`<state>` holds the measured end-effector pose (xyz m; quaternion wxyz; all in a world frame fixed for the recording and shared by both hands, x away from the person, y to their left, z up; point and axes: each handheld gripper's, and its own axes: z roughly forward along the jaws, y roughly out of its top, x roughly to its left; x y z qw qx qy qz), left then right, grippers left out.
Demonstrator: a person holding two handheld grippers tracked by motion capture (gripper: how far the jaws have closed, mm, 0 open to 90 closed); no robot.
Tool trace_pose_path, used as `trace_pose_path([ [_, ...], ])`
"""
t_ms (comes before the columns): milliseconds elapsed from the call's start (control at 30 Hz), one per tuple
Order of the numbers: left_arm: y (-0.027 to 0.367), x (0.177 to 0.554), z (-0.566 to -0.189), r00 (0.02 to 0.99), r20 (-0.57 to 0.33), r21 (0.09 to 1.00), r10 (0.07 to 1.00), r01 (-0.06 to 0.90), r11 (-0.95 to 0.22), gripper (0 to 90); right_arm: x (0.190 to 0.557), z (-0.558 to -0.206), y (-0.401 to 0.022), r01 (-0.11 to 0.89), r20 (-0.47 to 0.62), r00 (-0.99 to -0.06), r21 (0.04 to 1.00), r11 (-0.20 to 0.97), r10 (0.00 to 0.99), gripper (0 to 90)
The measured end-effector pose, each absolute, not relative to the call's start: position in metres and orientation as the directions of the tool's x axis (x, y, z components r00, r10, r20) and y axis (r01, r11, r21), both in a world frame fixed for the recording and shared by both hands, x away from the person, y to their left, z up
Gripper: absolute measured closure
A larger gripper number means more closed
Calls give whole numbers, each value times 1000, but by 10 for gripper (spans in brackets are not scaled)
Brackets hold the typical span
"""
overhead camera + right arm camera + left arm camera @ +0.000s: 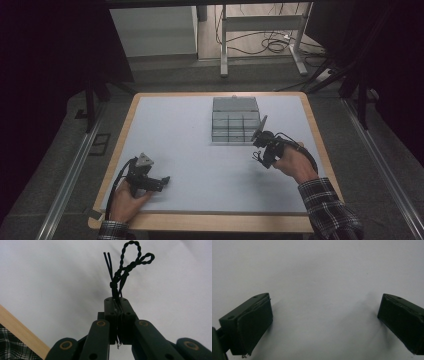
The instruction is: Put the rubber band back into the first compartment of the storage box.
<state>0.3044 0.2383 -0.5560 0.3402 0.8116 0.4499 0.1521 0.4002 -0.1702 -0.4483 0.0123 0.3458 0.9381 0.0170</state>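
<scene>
A big white table (190, 150) with a light wooden edge sits in the middle. A grey box (235, 120) with many little compartments and its lid open lies on the far side of the table. Behind the table, on the floor, there are white table legs (223, 45) and some black cables (272, 45) lying in loops.

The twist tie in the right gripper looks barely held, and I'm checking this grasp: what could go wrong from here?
The right gripper pinches only the twist tie at its tail; its loops stick out free, so it may slip or swivel. Thin and floppy, it could miss a cell of the organizer box. The left gripper, open over the table, can't help.
</scene>
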Motion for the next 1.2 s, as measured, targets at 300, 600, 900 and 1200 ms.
trace_pose_path([
  [300, 238, 304, -556, 549, -59, 689, 834, 627, -364, 0, 403, -438, -166, 646, -12, -762, 69, 760, 648, 860],
  [600, 238, 304, -556, 549, -59, 689, 834, 627, -364, 0, 407, -431, -162, 646, -8, -758, 127, 753, 652, 860],
  [900, 238, 304, -556, 549, -59, 689, 834, 627, -364, 0, 414, -422, -158, 647, -20, -748, 203, 735, 663, 860],
  [1200, 238, 304, -556, 549, -59, 689, 834, 627, -364, 0, 424, -420, -153, 655, -13, -732, 265, 708, 682, 860],
])
